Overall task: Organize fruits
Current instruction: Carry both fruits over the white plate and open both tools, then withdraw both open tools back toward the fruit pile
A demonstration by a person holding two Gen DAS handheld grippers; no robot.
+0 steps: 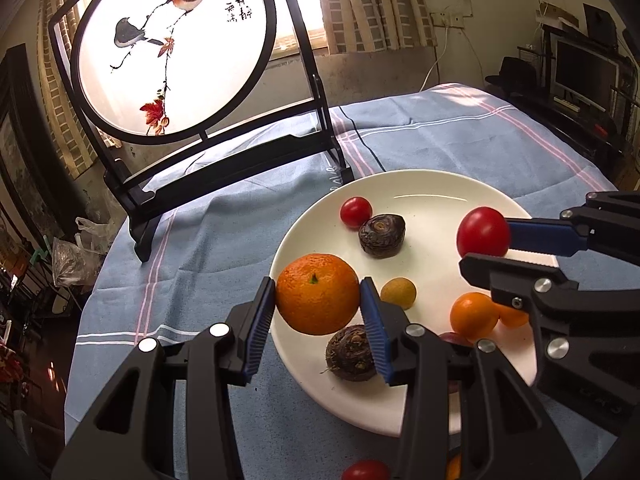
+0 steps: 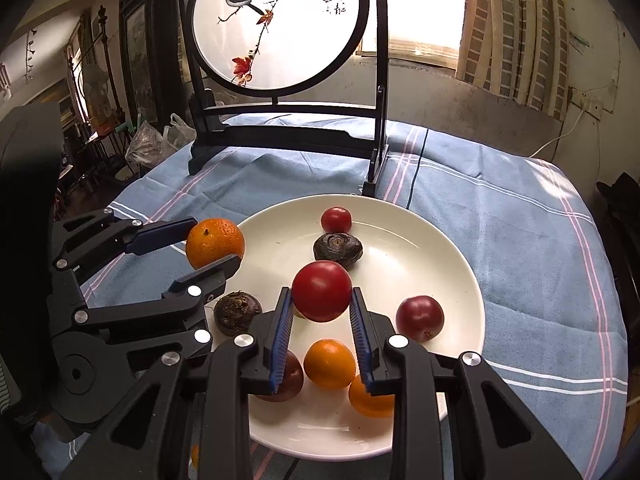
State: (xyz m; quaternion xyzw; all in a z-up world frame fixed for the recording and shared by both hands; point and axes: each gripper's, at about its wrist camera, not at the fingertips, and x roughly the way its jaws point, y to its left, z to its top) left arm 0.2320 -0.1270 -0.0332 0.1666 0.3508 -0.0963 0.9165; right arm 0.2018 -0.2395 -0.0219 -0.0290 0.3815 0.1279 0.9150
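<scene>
My left gripper (image 1: 317,283) is shut on a large orange mandarin (image 1: 318,300), held over the left rim of the white plate (image 1: 420,178). My right gripper (image 2: 321,292) is shut on a red tomato (image 2: 322,280) above the plate's (image 2: 420,256) middle. On the plate lie a small red tomato (image 2: 336,219), two dark water chestnuts (image 2: 338,250) (image 2: 237,312), a dark red plum (image 2: 420,318), small oranges (image 2: 329,363) and a yellow longan (image 1: 398,293). In the left wrist view the right gripper (image 1: 486,242) comes in from the right.
A black-framed round bird-painting screen (image 1: 172,48) stands at the back of the table on the blue striped cloth (image 2: 520,240). Another red tomato (image 1: 366,471) lies on the cloth before the plate. The table's edge drops off on the left towards bags and clutter.
</scene>
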